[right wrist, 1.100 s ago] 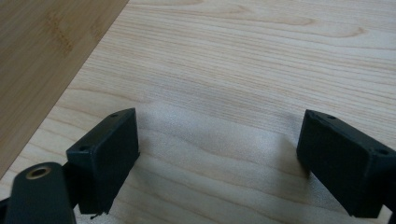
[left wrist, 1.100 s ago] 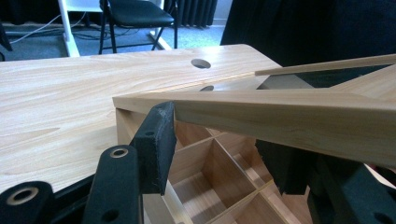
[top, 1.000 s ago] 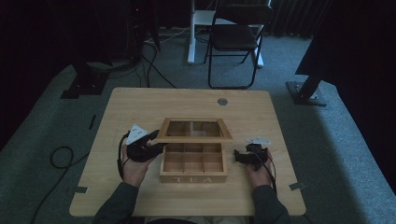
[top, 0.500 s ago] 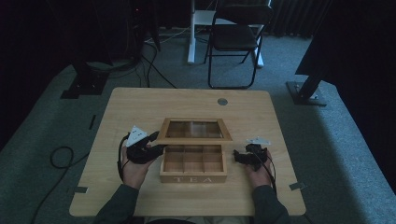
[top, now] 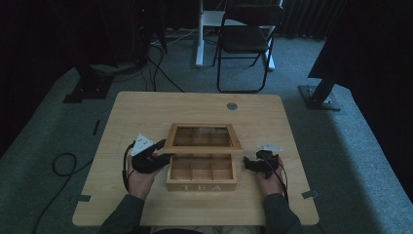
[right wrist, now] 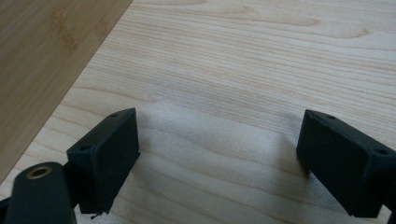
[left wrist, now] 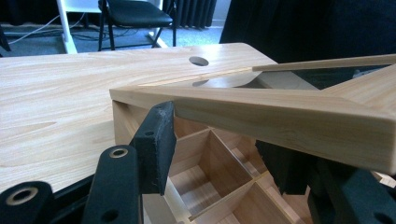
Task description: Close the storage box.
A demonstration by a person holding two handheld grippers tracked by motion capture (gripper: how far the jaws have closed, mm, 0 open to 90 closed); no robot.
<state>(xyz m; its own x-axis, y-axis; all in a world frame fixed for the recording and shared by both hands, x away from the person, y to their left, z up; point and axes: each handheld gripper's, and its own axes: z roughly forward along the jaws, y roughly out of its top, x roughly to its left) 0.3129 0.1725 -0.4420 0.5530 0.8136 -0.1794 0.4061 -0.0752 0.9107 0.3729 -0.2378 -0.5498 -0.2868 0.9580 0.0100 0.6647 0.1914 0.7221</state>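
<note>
The left claw [top: 157, 152] sat at the left end of the wooden tea box [top: 201, 173] in the middle of the table [top: 146, 107], its jaws apart under the raised lid [top: 202, 138]. The right claw [top: 250, 164] rested wide apart on bare table just beside the box.

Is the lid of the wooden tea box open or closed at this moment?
Open. The lid is raised off the tea box, its empty compartments exposed; the left gripper has its jaws at the lid's corner.
</note>
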